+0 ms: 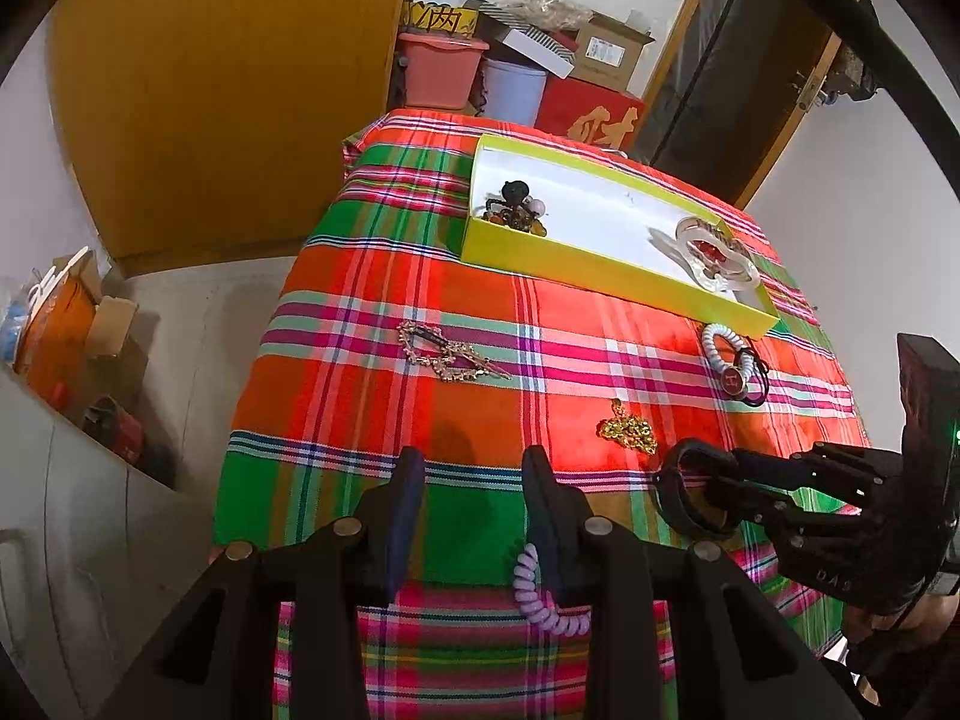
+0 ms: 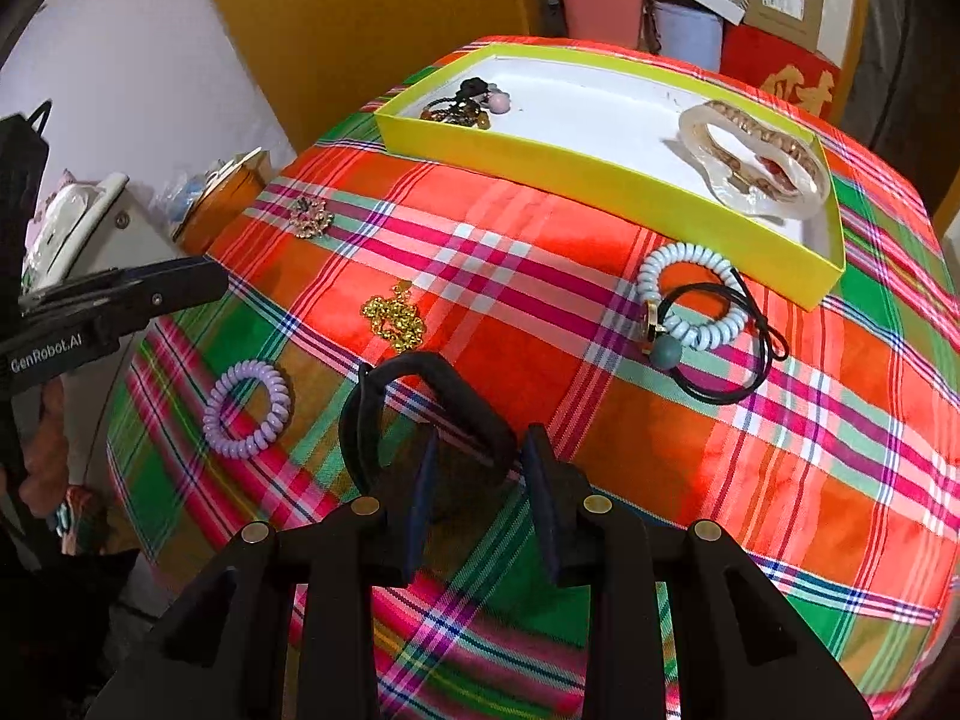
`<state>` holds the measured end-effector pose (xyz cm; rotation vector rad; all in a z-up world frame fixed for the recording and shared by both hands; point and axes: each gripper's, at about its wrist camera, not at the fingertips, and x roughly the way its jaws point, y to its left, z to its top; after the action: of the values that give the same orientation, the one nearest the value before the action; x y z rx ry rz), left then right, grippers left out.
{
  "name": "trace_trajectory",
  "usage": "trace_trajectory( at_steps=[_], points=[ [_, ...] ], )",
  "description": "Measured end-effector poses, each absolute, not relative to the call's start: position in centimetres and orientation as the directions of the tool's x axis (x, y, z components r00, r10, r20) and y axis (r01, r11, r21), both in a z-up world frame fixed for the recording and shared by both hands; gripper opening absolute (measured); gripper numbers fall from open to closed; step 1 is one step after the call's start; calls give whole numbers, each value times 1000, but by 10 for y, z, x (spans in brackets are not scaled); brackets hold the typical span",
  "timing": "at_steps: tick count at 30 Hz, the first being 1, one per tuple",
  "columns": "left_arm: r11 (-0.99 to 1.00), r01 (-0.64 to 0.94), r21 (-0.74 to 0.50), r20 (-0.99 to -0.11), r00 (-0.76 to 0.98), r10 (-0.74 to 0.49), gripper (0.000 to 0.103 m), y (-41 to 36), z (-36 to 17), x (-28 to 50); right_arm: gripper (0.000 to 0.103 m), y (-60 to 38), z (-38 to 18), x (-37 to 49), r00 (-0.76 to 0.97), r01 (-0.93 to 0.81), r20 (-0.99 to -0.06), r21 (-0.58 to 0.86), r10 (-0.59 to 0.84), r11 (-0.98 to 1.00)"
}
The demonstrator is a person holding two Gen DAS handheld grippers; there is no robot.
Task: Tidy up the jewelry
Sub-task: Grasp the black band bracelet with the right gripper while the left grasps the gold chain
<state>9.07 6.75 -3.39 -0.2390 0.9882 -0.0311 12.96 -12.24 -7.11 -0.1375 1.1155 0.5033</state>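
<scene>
My right gripper [image 2: 480, 450] is shut on a wide black band [image 2: 420, 372], which fills the gap between its pads; from the left wrist view this gripper [image 1: 717, 480] holds the band [image 1: 684, 495] just over the cloth's near right part. Nothing sits between the fingers of my left gripper [image 1: 474, 462], which is open. A purple coil hair tie [image 1: 543, 600] lies under its right finger. Loose on the plaid cloth are a gold chain [image 2: 393, 315], a rhinestone clip [image 1: 447, 354] and a white coil tie with a black elastic [image 2: 690, 300].
A yellow tray [image 2: 570, 174] stands at the far side, with dark hair ties [image 2: 468, 105] in its left end and a clear claw clip [image 2: 756, 162] in its right end. Buckets and boxes [image 1: 522, 72] are stacked behind the table. The cloth drops off at the near edge.
</scene>
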Motion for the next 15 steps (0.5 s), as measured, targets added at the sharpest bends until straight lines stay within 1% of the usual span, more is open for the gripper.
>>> trace_trajectory(
  at_steps=[1, 2, 3, 15],
  points=[
    [973, -83, -214, -824, 551, -134, 34, 67, -34, 91, 27, -123, -71, 129, 345, -451, -884, 140, 317, 882],
    [973, -83, -216, -825, 549, -136, 34, 67, -34, 92, 18, -125, -72, 129, 350, -445, -884, 134, 310, 885],
    [973, -82, -216, -825, 549, -137, 34, 67, -34, 92, 15, -127, -72, 129, 350, -442, -882, 140, 315, 886],
    [974, -38, -225, -830, 530, -172, 34, 47, -38, 101, 15, -161, -68, 123, 376, -361, -866, 190, 329, 913]
  ],
)
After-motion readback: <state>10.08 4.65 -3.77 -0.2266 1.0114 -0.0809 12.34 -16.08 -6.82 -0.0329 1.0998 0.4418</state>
